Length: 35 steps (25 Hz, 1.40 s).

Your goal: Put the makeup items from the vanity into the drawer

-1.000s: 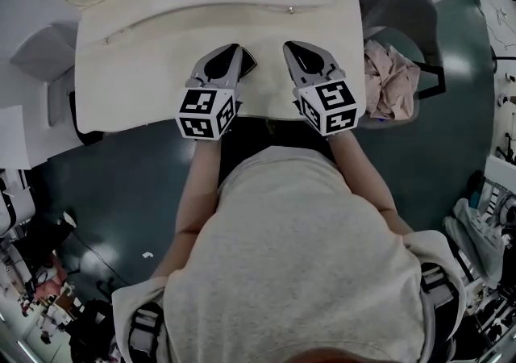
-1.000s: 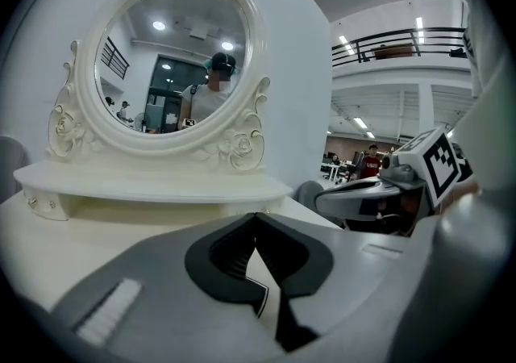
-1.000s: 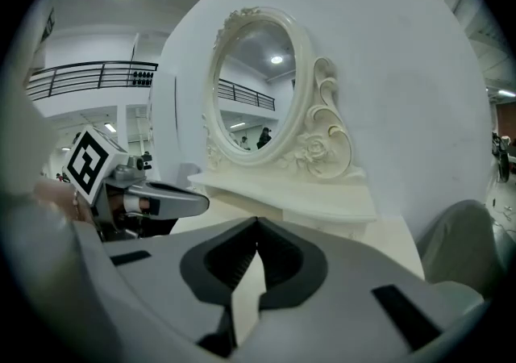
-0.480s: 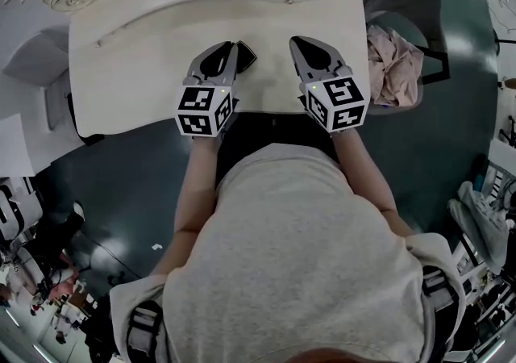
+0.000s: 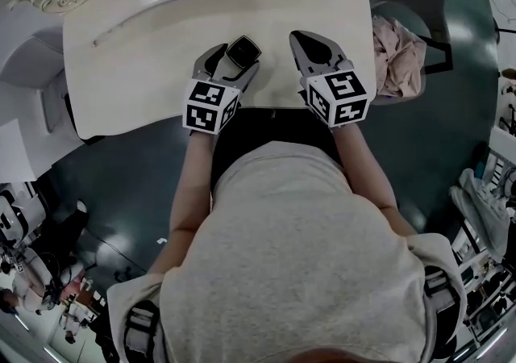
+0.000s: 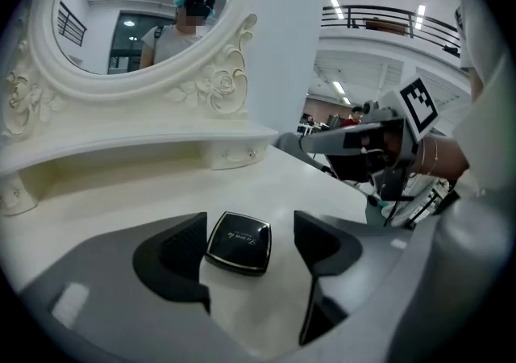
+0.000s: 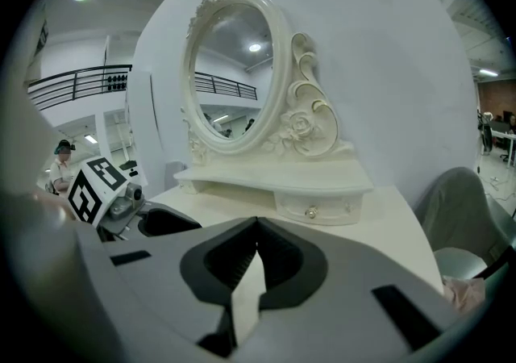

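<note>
On the left, my left gripper (image 5: 228,63) sits low over the vanity top (image 5: 145,47) with its tongs swinging wide. The black compact (image 6: 239,242) lies flat on the top between them. It sits close against the left pad, and I cannot tell whether it touches; the right pad stands clear of it. Nothing is clamped yet.

I read this as the set-up for a pick. To do it well, I would nudge the gripper a little to its left so the compact lies midway between the pads. I would turn the pads square to two opposite edges of the case rather than its corners. I would keep them low enough to catch the thin sides, since the glossy lid looks likely to slip, and then close slowly and lift level.

To the right, my right gripper (image 7: 256,232) hovers over the bare top, its tongs pressed together on nothing. Beyond it, the small drawer (image 7: 310,210) under the mirror shelf looks closed. I judge the right gripper should open, pinch the knob and pull straight out before the compact travels over.
</note>
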Tool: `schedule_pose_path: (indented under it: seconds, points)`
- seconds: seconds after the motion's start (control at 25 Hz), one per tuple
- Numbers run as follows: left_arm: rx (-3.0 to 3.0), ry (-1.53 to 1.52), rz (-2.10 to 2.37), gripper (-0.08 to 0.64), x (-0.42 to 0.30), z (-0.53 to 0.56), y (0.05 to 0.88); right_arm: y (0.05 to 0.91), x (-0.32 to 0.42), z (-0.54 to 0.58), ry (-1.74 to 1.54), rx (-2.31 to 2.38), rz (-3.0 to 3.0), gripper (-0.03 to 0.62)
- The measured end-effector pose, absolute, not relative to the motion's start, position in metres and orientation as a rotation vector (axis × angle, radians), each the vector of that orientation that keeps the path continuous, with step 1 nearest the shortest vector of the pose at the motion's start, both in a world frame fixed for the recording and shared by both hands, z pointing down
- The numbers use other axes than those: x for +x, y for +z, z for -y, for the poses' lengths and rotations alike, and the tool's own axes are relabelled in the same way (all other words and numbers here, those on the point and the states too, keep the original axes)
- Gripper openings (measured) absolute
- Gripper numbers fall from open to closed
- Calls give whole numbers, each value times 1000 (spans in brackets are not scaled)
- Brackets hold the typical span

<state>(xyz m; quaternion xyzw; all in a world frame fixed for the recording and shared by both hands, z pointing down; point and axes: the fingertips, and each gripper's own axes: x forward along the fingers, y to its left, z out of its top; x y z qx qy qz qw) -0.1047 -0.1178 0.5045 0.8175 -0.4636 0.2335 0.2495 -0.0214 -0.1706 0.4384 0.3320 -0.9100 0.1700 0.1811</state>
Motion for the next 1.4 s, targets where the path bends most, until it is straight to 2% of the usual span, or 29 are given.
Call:
schedule_pose_path:
  seconds: [0.12,0.36,1.08,1.4]
  points:
    - [2249,742,1202,347,-102,117,519,444,-19,174,490,952,2545,8]
    - [2266,849,1106,350,-102,118,543,456,-13,181,518,978,2501,8]
    - [2255,886,1077,331,-104,128,553,471,-15,190,539,982,2460,8]
    - [2300,746,1155,331,-110,151,526,472,-11,202,506,1032,2425,8]
